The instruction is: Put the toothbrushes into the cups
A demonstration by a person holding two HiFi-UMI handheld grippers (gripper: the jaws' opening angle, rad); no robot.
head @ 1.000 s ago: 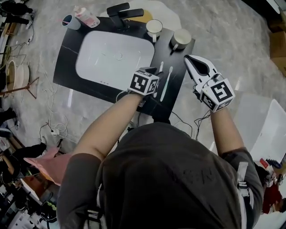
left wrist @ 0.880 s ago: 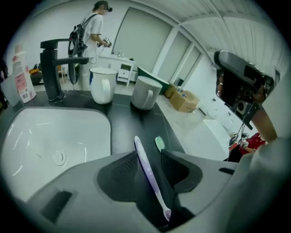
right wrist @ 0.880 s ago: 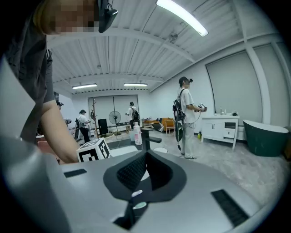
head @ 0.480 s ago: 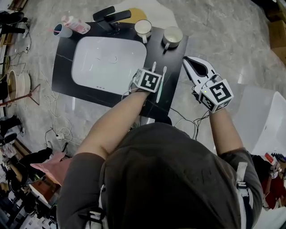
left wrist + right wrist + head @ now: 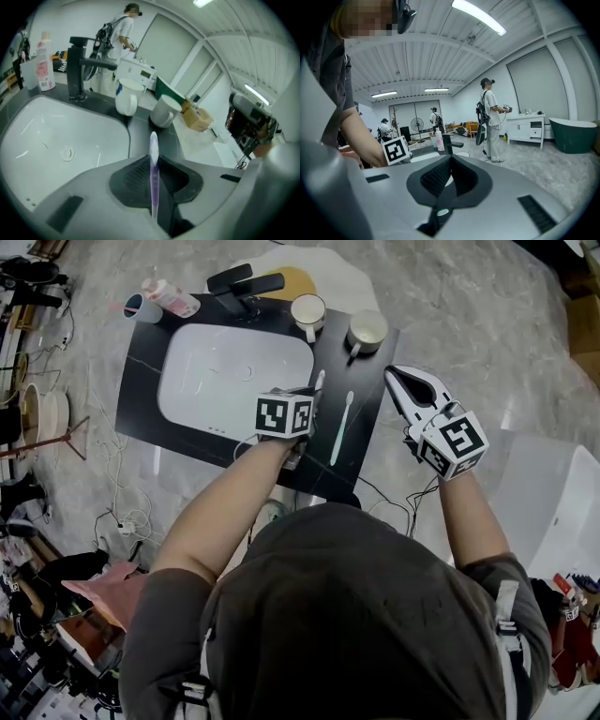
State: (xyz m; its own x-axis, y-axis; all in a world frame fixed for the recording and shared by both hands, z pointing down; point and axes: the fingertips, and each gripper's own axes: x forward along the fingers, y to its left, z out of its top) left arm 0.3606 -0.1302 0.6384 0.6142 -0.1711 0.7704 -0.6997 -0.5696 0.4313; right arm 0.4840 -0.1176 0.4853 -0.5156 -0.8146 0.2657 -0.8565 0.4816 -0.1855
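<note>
— Beside the white sink (image 5: 234,362), on the black table (image 5: 150,390), what has the left hand-held gripper (image 5: 311,396) got?

— Its jaws have just been closing, and they now pinch a pale purple toothbrush (image 5: 153,145) by the handle; the brush head pokes out past the jaw tips, toward the two cups; whether the brush has left the table I cannot tell.

— And the other one?

— The second toothbrush (image 5: 339,426) lies flat on the table just to the right of that gripper; nothing touches it; its head points toward the cups and its handle toward the person.

— Where do the cups stand?

— At the far edge of the table, right of the black tap (image 5: 246,285); the left cup (image 5: 307,307) and the right cup (image 5: 367,330) are upright, side by side, close together but apart; both toothbrushes are outside them.

— The right hand-held gripper (image 5: 394,373)?

— It is held off the table's right edge, over the grey floor (image 5: 487,324); its jaws are together with nothing between them; it is clear of both brushes and both cups.

— Anything else on the table?

— A pink bottle (image 5: 174,296) lies at the far left corner, next to a small tumbler (image 5: 137,307).
</note>
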